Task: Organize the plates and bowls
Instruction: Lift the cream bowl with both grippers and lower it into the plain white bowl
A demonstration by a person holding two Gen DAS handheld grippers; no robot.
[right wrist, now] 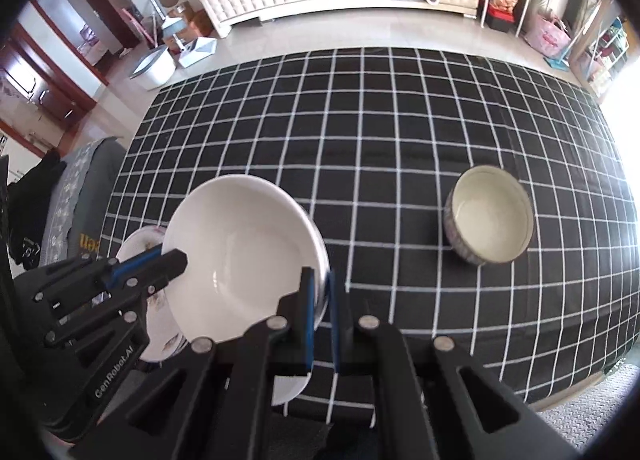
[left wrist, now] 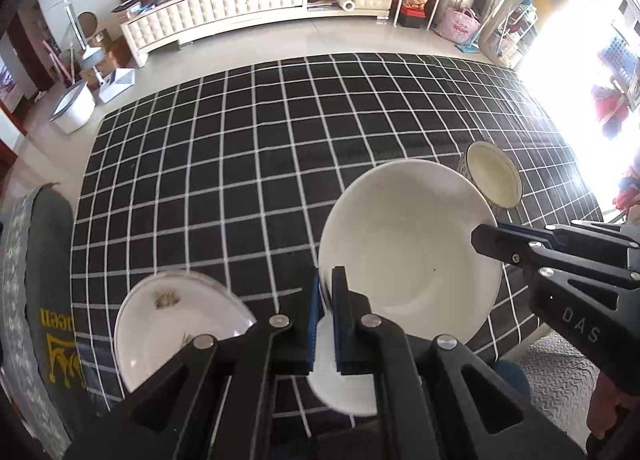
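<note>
A large plain white plate [left wrist: 408, 252] is held tilted above the checked tablecloth. My left gripper [left wrist: 329, 284] is shut on its near-left rim. My right gripper [right wrist: 322, 288] is shut on its right rim; the plate also shows in the right wrist view [right wrist: 240, 252]. The right gripper's tip [left wrist: 486, 238] shows at the plate's right edge in the left wrist view, and the left gripper [right wrist: 176, 260] at its left edge in the right wrist view. A patterned plate [left wrist: 176, 324] lies at the near left. A small white dish [left wrist: 344, 388] lies under the held plate. A grey-rimmed bowl [right wrist: 490, 215] stands to the right.
The table [right wrist: 360, 119] has a black cloth with white grid lines. A grey cushioned chair [left wrist: 36, 300] stands at the left edge. Beyond the table are a white bin [left wrist: 74, 105], a long white cabinet [left wrist: 256, 3] and shelves.
</note>
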